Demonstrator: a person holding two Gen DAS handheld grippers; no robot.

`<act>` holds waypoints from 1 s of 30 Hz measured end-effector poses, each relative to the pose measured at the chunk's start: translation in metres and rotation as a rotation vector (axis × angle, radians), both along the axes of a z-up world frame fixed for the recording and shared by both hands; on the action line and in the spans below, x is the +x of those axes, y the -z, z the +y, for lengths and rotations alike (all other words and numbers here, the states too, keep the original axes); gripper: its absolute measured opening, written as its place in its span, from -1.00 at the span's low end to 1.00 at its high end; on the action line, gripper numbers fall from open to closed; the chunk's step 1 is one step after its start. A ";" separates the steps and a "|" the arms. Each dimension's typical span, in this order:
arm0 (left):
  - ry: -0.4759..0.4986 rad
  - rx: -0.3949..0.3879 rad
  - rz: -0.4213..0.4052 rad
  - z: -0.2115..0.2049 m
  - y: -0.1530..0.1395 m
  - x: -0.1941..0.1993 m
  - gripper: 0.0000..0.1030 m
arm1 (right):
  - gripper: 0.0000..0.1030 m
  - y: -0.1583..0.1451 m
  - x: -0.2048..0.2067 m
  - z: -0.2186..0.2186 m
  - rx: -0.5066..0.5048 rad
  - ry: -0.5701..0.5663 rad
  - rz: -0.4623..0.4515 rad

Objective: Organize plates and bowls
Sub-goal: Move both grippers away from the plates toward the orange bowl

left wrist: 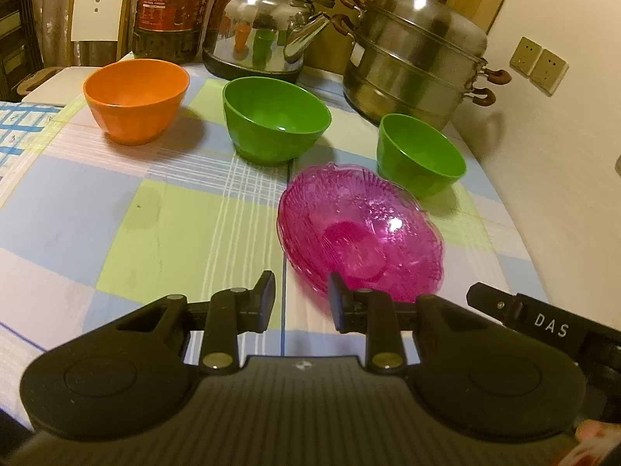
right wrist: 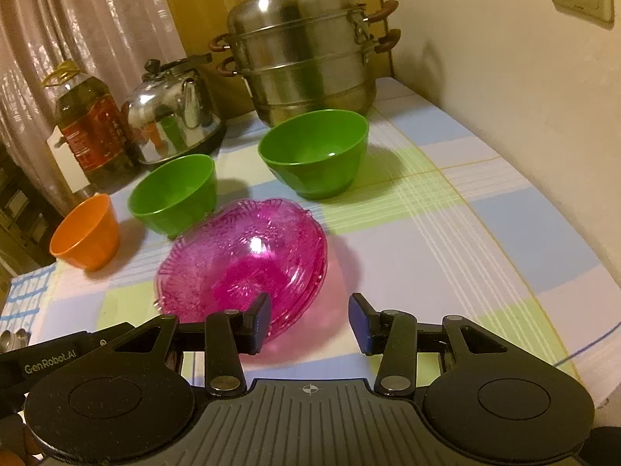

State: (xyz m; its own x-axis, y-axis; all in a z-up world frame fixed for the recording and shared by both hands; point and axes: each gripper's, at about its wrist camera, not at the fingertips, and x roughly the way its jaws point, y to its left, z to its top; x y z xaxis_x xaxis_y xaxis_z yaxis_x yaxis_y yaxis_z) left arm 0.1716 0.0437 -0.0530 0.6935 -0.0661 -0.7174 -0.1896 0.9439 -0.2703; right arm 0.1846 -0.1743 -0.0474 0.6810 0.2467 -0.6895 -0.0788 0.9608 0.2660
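A stack of pink ribbed glass dishes (left wrist: 361,233) (right wrist: 248,260) rests on the checked tablecloth just ahead of both grippers. Behind it stand a large green bowl (left wrist: 275,116) (right wrist: 174,194), a second green bowl (left wrist: 421,155) (right wrist: 314,155) and an orange bowl (left wrist: 136,97) (right wrist: 85,233), all upright and empty. My left gripper (left wrist: 302,303) is open with nothing between its fingers, just left of the dishes' near rim. My right gripper (right wrist: 310,322) is open too. Its left finger (right wrist: 260,322) overlaps the near right rim of the dishes, and only cloth shows in the gap.
At the back stand a steel tiered steamer pot (left wrist: 415,58) (right wrist: 306,62), a steel kettle (left wrist: 264,27) (right wrist: 170,120) and a big oil bottle (left wrist: 170,7) (right wrist: 93,128). A wall with sockets (left wrist: 539,64) runs along the right. The table edge (right wrist: 582,349) curves near right.
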 end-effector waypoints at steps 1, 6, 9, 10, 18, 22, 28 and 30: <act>0.002 0.001 -0.002 -0.001 -0.002 -0.003 -0.49 | -0.14 -0.002 -0.003 0.000 -0.001 -0.002 -0.002; 0.007 -0.009 -0.008 -0.001 -0.010 -0.021 -0.49 | -0.14 -0.010 -0.019 0.000 -0.003 -0.009 -0.011; 0.004 -0.008 -0.007 0.000 -0.013 -0.026 -0.47 | -0.14 -0.013 -0.027 0.000 -0.002 -0.014 -0.011; 0.002 -0.008 -0.007 0.001 -0.014 -0.030 -0.47 | -0.14 -0.014 -0.030 0.001 -0.003 -0.017 -0.011; -0.012 0.000 -0.013 0.009 -0.026 -0.048 -0.46 | -0.14 -0.025 -0.046 0.006 0.001 -0.044 -0.026; -0.013 0.006 -0.019 0.013 -0.033 -0.053 -0.45 | -0.14 -0.032 -0.050 0.010 0.008 -0.053 -0.037; -0.021 0.012 -0.030 0.020 -0.040 -0.057 -0.44 | -0.14 -0.040 -0.054 0.017 0.008 -0.072 -0.050; -0.022 0.009 -0.030 0.022 -0.041 -0.057 -0.43 | -0.14 -0.042 -0.055 0.019 0.007 -0.078 -0.052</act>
State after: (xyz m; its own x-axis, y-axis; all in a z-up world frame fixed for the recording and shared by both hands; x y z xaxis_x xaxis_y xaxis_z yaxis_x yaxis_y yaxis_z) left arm 0.1144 0.0659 -0.0118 0.7161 -0.0441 -0.6966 -0.2023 0.9420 -0.2677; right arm 0.1295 -0.1551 -0.0053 0.6941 0.3051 -0.6521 -0.1671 0.9493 0.2663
